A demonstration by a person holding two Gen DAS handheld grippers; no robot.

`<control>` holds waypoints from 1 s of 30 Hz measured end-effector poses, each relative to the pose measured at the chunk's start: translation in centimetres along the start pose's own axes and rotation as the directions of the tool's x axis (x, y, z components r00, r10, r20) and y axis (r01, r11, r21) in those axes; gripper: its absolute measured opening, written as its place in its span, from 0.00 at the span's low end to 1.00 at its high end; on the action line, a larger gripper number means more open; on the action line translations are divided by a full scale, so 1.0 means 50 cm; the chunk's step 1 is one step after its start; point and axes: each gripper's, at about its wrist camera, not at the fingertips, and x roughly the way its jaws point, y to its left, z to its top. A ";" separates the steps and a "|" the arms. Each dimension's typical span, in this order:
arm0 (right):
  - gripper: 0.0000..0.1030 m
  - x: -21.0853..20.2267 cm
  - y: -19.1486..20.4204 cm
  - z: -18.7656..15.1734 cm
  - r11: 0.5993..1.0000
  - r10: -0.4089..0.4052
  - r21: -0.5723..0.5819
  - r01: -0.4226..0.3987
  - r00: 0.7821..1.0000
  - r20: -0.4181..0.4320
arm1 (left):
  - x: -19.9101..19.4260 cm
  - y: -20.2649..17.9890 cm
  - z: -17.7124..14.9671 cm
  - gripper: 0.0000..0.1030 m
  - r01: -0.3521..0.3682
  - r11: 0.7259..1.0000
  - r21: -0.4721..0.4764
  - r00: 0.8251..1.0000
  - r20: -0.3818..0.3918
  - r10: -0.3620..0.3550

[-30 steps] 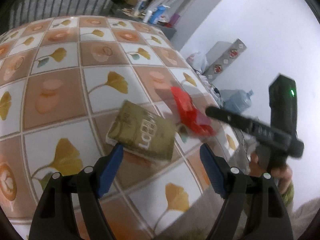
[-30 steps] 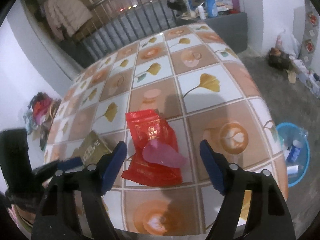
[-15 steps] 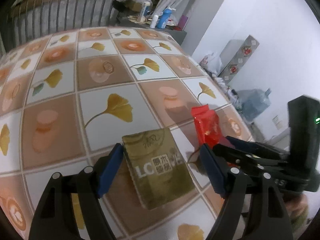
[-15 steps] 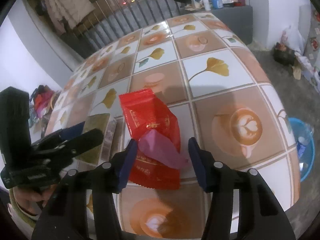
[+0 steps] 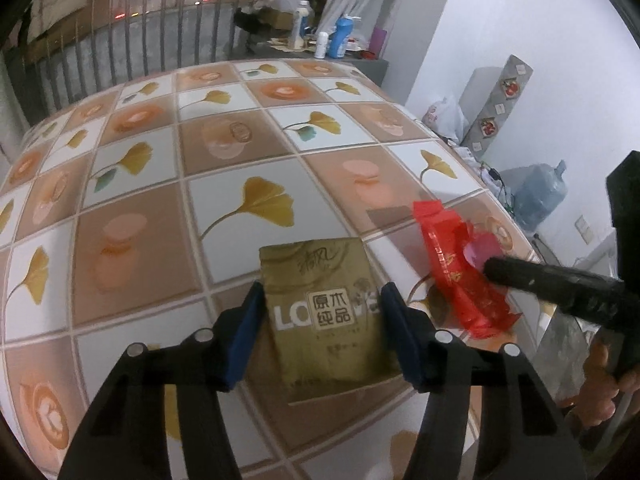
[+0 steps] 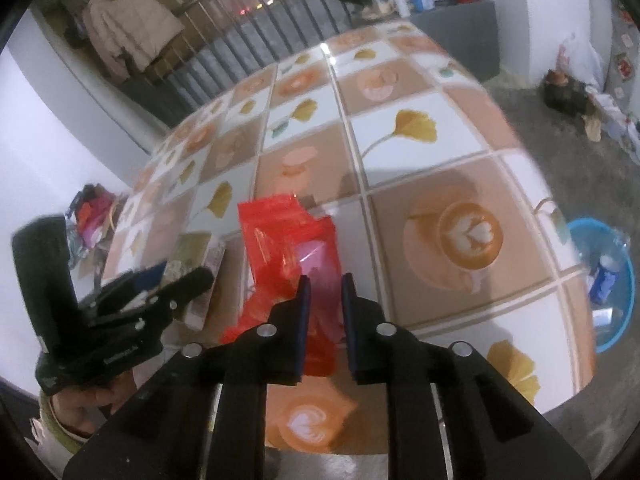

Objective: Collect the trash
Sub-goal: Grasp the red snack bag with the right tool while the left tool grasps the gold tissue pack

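Note:
An olive-gold tissue pack (image 5: 316,268) lies flat on the tiled table (image 5: 160,200). My left gripper (image 5: 322,292) straddles it; its blue pads are closing in on the pack's two sides, with a thin gap still showing on the left. To the right a crumpled red wrapper (image 5: 452,272) with a pink piece (image 5: 480,250) on it is bunched up by the right gripper's finger (image 5: 540,280). In the right wrist view my right gripper (image 6: 323,280) is closing, its narrow jaws pinching the red wrapper (image 6: 272,232) and pink piece (image 6: 316,256). The left gripper (image 6: 180,284) and pack (image 6: 200,248) sit at the left.
The table's near and right edges are close to both grippers. A blue basin (image 6: 604,276) stands on the floor to the right, and a water jug (image 5: 540,196) by the wall. Bottles (image 5: 336,40) crowd a dark counter beyond the table. A hand (image 5: 600,364) holds the right gripper.
Both grippers' jaws have narrowed. The left one tilted and now frames the tissue pack squarely. The right one closed in on the red wrapper, which has crumpled and bunched up.

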 end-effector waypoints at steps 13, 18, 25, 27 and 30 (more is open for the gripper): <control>0.77 0.045 0.067 0.013 0.983 -0.116 -0.143 0.115 0.993 0.006 | -0.029 0.021 -0.031 0.56 -0.022 0.999 -0.033 1.000 0.012 0.023; 0.77 0.068 0.075 0.002 0.968 -0.170 -0.187 0.167 0.985 -0.003 | -0.035 0.022 -0.035 0.56 -0.033 0.999 -0.040 0.999 0.018 0.034; 0.62 0.070 0.070 0.009 0.963 -0.208 -0.177 0.204 0.978 -0.006 | -0.042 0.022 -0.045 0.56 -0.037 0.999 -0.041 0.999 0.038 0.038; 0.59 0.071 0.069 0.010 0.962 -0.215 -0.174 0.211 0.977 -0.005 | -0.043 0.024 -0.047 0.56 -0.036 0.999 -0.040 0.998 0.041 0.037; 0.54 0.073 0.071 0.013 0.955 -0.239 -0.183 0.235 0.971 -0.003 | -0.042 0.024 -0.047 0.56 -0.035 0.999 -0.042 0.999 0.040 0.036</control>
